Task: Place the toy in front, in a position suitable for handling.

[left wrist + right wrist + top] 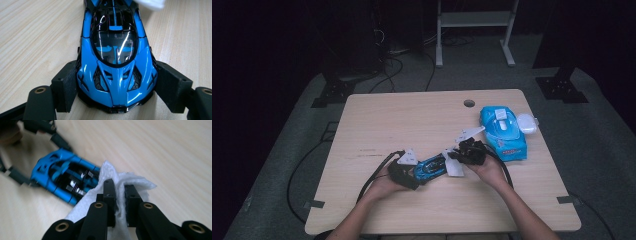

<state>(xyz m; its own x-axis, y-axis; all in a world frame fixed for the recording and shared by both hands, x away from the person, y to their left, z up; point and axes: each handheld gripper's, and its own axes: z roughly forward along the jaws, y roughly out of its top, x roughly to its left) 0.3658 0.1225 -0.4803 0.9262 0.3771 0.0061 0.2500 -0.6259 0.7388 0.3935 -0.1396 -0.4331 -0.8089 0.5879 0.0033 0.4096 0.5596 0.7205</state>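
Fingers (172,90) of my left gripper (117,95) are pressed on both sides of the nose of the glossy blue and black toy sports car (116,57), so I am holding it firmly where it sits on the pale wooden table (412,115), near the middle of its front half. My right gripper (120,195) has its jaws clenched on a crumpled white paper wipe (125,182), and the fold of the wipe stands between the two pads. From the right gripper view the wipe touches the rear end of the car, so I judge that I am in the step of wiping the car body while the other hand keeps it from rolling. For the next move I think I must drag the wipe along the roof toward the nose, with light pressure, and my left grip must not loosen, because the wheels would let the car slip away. Near my right hand (489,167) lies a blue soft pack of wet wipes (504,131) with a white lid open; it is apart from the car, so it does not block the stroke. What stands in the way is mostly my own left jaws at the nose, where the wipe cannot reach.
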